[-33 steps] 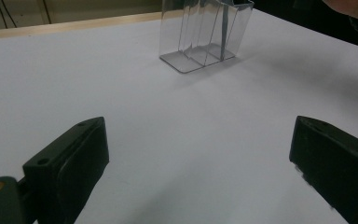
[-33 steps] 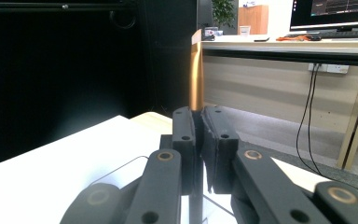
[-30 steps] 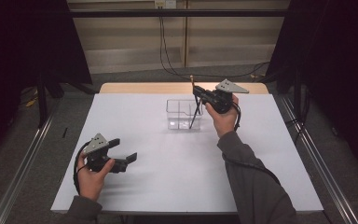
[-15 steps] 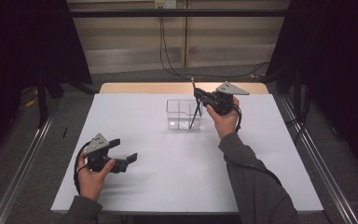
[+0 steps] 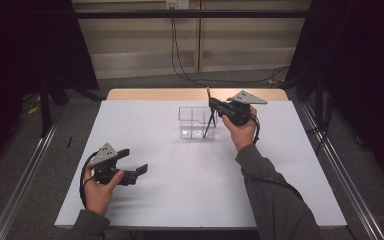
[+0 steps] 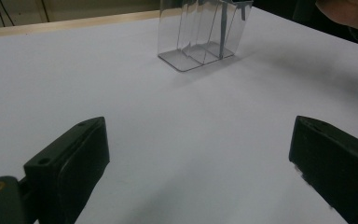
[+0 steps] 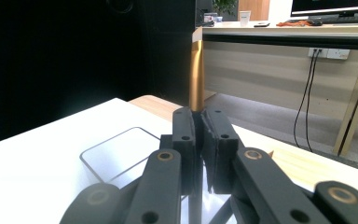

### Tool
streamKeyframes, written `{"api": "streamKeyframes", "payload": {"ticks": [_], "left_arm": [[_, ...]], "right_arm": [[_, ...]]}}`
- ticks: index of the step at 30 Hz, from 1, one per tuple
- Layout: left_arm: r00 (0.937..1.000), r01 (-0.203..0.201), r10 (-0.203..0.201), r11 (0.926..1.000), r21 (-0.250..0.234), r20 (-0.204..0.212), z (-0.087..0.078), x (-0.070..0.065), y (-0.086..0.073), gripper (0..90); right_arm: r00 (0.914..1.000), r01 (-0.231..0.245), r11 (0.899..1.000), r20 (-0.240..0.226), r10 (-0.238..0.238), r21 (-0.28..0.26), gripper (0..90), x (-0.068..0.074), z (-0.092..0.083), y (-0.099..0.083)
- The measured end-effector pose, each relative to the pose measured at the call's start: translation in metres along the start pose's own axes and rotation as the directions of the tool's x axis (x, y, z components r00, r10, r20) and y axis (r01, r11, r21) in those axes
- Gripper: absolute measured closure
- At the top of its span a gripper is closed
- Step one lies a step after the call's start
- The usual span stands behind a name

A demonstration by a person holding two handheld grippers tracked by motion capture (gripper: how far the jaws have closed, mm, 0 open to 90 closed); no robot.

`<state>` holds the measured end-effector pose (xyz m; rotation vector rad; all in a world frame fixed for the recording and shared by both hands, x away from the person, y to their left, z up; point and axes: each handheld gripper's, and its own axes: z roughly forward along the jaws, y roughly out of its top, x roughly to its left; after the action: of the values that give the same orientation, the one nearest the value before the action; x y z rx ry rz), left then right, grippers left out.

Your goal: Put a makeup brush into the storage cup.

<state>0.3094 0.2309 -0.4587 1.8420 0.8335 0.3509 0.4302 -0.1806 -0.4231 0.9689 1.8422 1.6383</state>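
Pen (image 5: 209, 118) stands pinched in my right gripper (image 5: 213, 103), its tip down inside the clear box (image 5: 196, 123). My left gripper (image 5: 136, 170) rests spread well short of the box. If I tilt or drop too fast, I judge the tip could catch a divider and tip the box.

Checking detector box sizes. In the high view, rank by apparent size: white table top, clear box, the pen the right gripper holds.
1. White table top, largest by far.
2. Clear box.
3. Pen, a thin stick clamped in the right gripper, lower end in the box.
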Motion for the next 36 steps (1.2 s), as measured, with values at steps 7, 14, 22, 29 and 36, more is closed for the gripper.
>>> {"api": "streamKeyframes", "payload": {"ticks": [7, 14, 22, 29, 36], "left_arm": [[0.9999, 0.001, -0.001, 1.0, -0.003, 0.012, 0.0, 0.001, 0.0, 4.7], [1.0, -0.002, 0.002, 1.0, 0.001, 0.009, 0.0, 0.0, 0.0, 4.6], [1.0, 0.001, -0.001, 1.0, 0.0, 0.008, 0.001, -0.001, 0.0, 4.7], [1.0, -0.003, 0.003, 1.0, 0.003, 0.009, 0.001, -0.001, 0.0, 4.9], [0.9999, -0.012, 0.012, 0.9999, 0.007, 0.006, 0.001, -0.001, 0.001, 4.9]], "right_arm": [[1.0, 0.004, 1.0, -0.004, -0.004, 0.011, 84.1, 0.0, -0.001, -0.002], [1.0, 0.002, 1.0, 0.004, -0.002, 0.006, 84.1, 0.0, -0.003, -0.003], [0.9999, -0.012, 1.0, 0.013, 0.012, 0.017, 83.9, -0.002, -0.006, -0.008], [0.9997, -0.014, 1.0, 0.018, 0.014, 0.022, 83.8, -0.003, -0.007, -0.011], [0.9997, -0.015, 0.999, 0.02, 0.014, 0.041, 83.8, -0.004, -0.008, -0.014]]}}
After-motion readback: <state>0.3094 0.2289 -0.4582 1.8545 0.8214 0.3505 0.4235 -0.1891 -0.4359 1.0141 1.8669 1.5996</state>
